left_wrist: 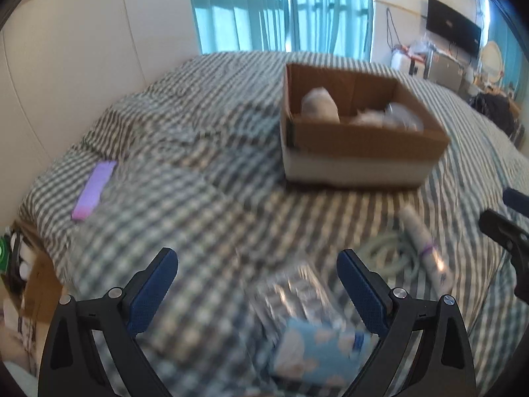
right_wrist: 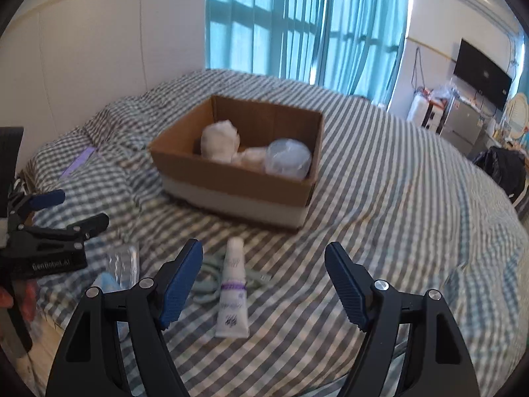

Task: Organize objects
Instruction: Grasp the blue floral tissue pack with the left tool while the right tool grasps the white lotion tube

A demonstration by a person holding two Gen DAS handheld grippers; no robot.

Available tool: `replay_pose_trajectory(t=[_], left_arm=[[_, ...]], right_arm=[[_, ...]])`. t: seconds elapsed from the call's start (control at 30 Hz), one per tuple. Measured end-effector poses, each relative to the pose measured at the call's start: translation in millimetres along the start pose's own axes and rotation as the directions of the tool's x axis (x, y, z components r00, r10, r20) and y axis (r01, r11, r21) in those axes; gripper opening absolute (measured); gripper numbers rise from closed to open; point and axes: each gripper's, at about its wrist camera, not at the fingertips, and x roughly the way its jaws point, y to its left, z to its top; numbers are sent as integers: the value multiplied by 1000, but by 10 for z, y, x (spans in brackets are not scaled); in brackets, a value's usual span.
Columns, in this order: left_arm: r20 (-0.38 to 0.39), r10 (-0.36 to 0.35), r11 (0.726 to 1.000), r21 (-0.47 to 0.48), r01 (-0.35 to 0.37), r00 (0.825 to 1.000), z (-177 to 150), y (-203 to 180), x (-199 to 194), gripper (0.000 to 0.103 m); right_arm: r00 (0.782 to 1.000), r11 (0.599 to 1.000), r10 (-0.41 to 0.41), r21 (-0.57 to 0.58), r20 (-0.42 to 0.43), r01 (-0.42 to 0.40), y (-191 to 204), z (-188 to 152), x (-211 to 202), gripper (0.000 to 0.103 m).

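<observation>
An open cardboard box stands on the striped bed and holds white wrapped bundles and a clear round lid. A white tube lies on a coiled grey cable in front of the box. A clear pack with a blue end lies near the bed's front edge. My left gripper is open just above that pack and also shows at the left of the right wrist view. My right gripper is open, above the tube.
A purple flat strip lies on the pillow at the left. A white headboard wall is behind it. Teal curtains hang beyond the bed. A TV and cluttered desk stand at the far right.
</observation>
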Motion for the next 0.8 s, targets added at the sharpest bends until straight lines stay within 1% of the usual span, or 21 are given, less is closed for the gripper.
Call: replay_pose_trajectory(t=[0.1,0.17,0.2,0.3,0.33,0.4,0.47,0.5,0.57,0.6,0.67,0.8], left_arm=[[-8,-33,999,-5,33,999,-192,-74,-25,99],[-20,-74,997,-19,74,997,-326,-116,-47,99],[-31,-104,995,-11,104,994,-400,-160,-57,99],[-62,-143,989,38,145,988,-559,-293,-45,99],[-82,-144,987,55,149,986,-590,-333,-9,99],[-139,-121,987,88,133,983,-677,-416,127,99],[-156,-104,989,91,119,982,-726,-421,214,99],[-154,-109,989,84,123,982,-724,-410,234,99],[-137,-151,985,56,160,979,-683,-357,211,80],[-139,-179,981,46,187,974,-646,-335,187,78],[-134,-198,978,41,205,971,-594,-314,149,78],[-83,-219,975,29,222,972,-424,-265,42,78]], right_arm=[[1000,1000,15,16,-26,-15,34,-153,38,76],[999,1000,17,27,-33,-16,48,-200,37,76],[999,999,16,35,-36,-15,37,-236,26,76],[999,999,11,50,-42,-9,20,-307,-17,76],[999,998,11,55,-41,-9,16,-322,-31,76],[999,998,14,66,-37,-12,7,-351,-80,76],[999,997,14,71,-31,-12,9,-377,-132,76],[999,997,14,71,-29,-11,9,-395,-155,76],[1000,997,12,72,-28,-10,7,-382,-174,76],[1000,997,14,71,-28,-12,9,-388,-178,76],[999,997,15,70,-32,-12,16,-383,-165,76],[999,997,24,74,-46,-21,20,-373,-62,76]])
